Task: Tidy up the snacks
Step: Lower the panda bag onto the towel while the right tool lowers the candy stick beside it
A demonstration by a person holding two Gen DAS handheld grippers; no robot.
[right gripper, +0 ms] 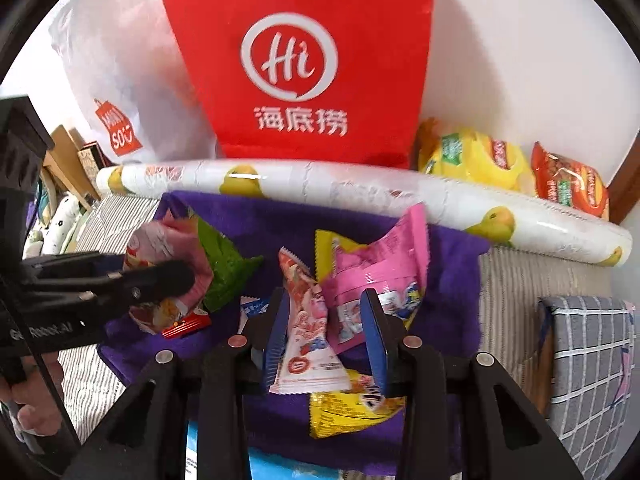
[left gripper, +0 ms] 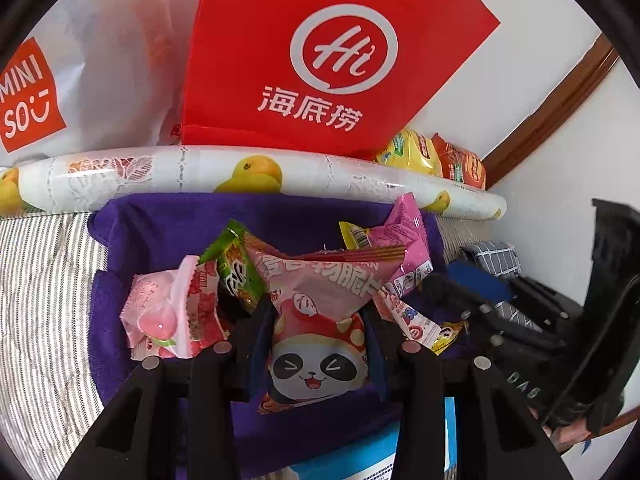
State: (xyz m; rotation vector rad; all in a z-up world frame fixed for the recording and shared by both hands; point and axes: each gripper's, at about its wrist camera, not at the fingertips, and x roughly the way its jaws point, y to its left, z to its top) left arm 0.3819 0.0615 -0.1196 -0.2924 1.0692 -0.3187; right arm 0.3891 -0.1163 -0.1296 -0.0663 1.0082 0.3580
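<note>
Several snack packets lie on a purple towel. My left gripper has its jaws on both sides of a pink panda packet and looks shut on it. A green packet and a pink peach packet lie left of it. My right gripper stands around a long white-and-pink strawberry packet, with gaps to both pads. A pink packet and a yellow packet lie beside it. The left gripper also shows in the right wrist view, over the green packet.
A red Haidilao bag and a white Miniso bag stand behind a rolled fruit-print sheet. Yellow and orange packets lie at the back right. Striped bedding and a grey checked cloth flank the towel.
</note>
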